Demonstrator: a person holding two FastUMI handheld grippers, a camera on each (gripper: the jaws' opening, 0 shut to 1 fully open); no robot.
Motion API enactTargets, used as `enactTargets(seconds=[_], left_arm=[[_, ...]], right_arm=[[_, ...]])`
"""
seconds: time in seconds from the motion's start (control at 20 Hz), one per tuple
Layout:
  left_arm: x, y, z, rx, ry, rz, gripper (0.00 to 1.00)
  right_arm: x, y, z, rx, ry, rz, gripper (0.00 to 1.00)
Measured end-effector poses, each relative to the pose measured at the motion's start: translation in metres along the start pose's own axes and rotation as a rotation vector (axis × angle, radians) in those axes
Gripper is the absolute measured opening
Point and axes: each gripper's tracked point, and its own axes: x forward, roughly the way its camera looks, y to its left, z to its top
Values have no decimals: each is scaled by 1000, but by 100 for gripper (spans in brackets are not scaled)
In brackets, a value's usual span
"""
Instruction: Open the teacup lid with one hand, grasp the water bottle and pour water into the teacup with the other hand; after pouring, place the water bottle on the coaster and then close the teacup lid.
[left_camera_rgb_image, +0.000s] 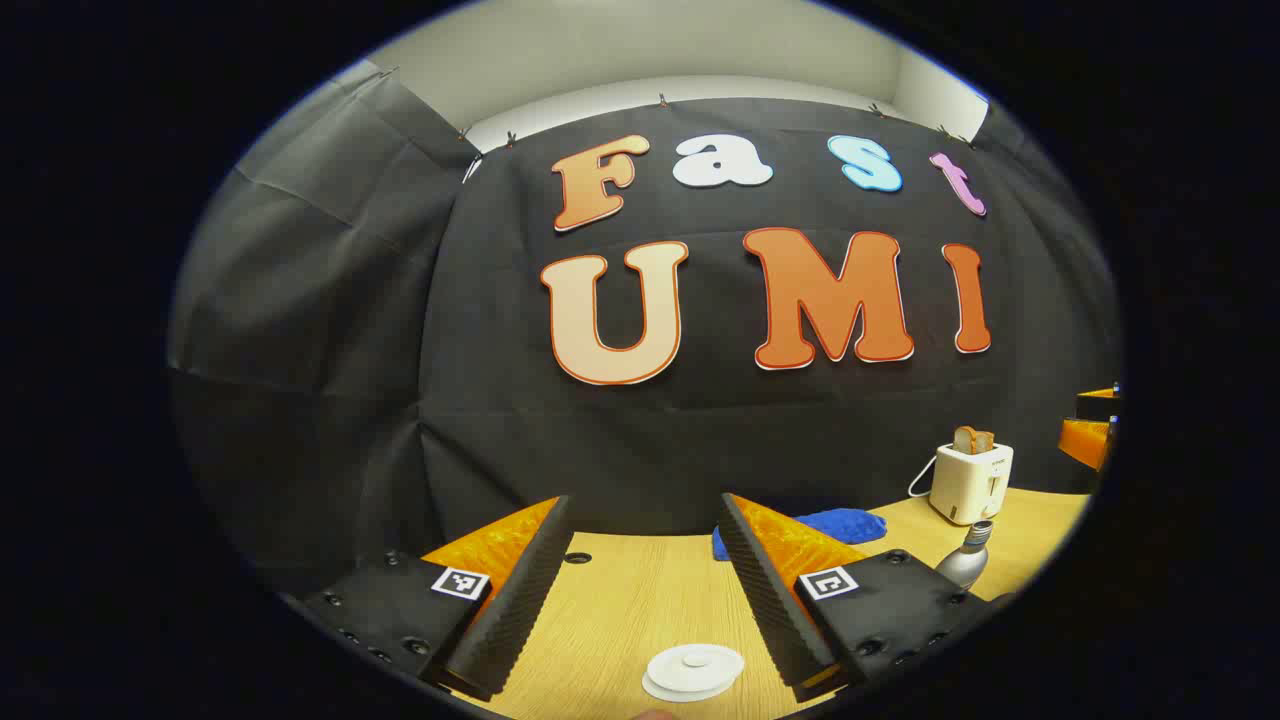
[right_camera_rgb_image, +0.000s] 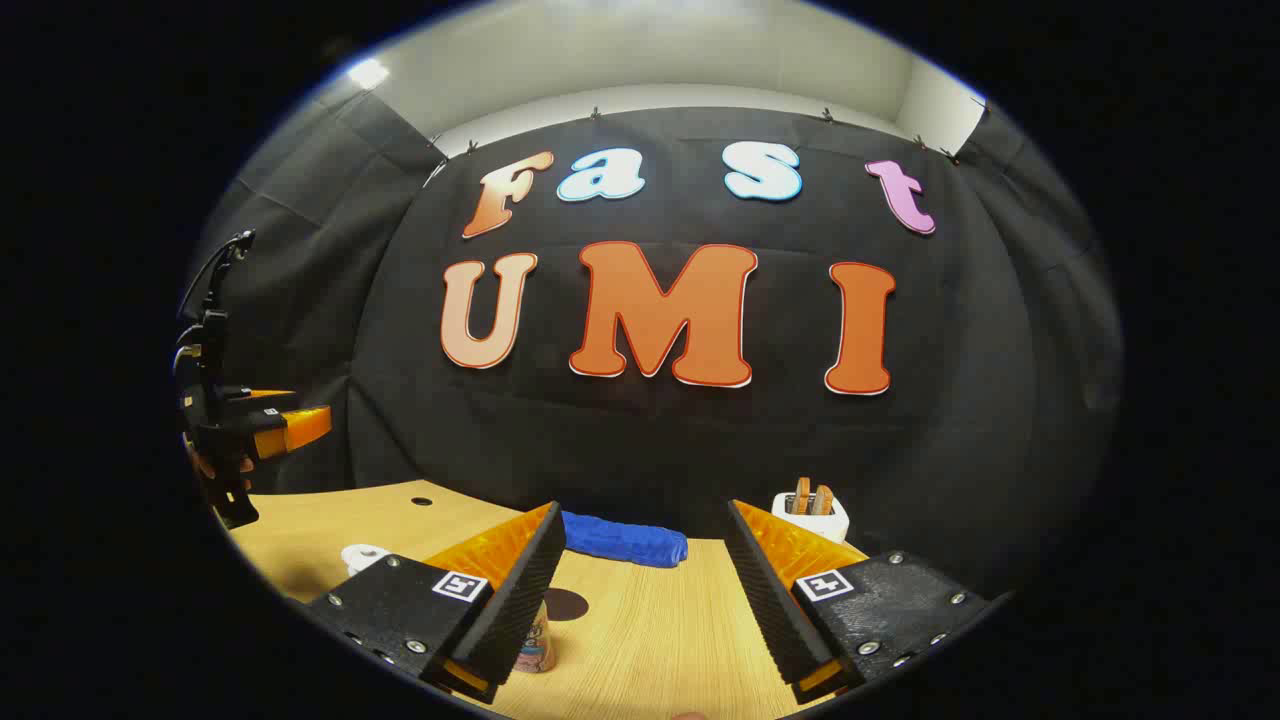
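One wooden table (left_camera_rgb_image: 640, 600) spans the bottom of both views. One toaster (left_camera_rgb_image: 970, 482) stands at right in the left gripper view, one blue cloth (right_camera_rgb_image: 625, 540) at centre. Left gripper (left_camera_rgb_image: 645, 590) fingers apart, empty, above one white teacup lid (left_camera_rgb_image: 693, 670). Right gripper (right_camera_rgb_image: 640, 590) likewise spread, empty. One water bottle (left_camera_rgb_image: 965, 560) stands lower right; one dark coaster (right_camera_rgb_image: 565, 603) lies beside it.

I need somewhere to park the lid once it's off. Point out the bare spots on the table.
Right gripper view: bare wood between the blue cloth and the right gripper, right of the dark coaster. Left gripper view: bare strip between the lidded teacup and the cloth. Crowded: the right side there, with bottle and toaster.
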Motion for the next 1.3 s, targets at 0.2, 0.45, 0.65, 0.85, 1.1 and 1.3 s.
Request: enactTargets(seconds=[0.2,0.45,0.65,0.85,1.1,1.3], left_arm=[[0,0,10,2,-22,1,100],[3,2,21,-12,-27,-4,96],[5,3,25,-4,-19,-8,94],[7,6,31,-8,-11,-9,99],[9,-7,4,-19,60,-57,100],[9,-13,-27,9,119,-80,97]], right_arm=[[0,0,3,-11,-4,3,96],[1,-2,10,-12,-5,3,96],[12,2,23,-6,-5,6,96],[8,6,35,-9,-26,22,96],[8,13,19,7,-2,44,96],[6,18,2,30,25,60,96]])
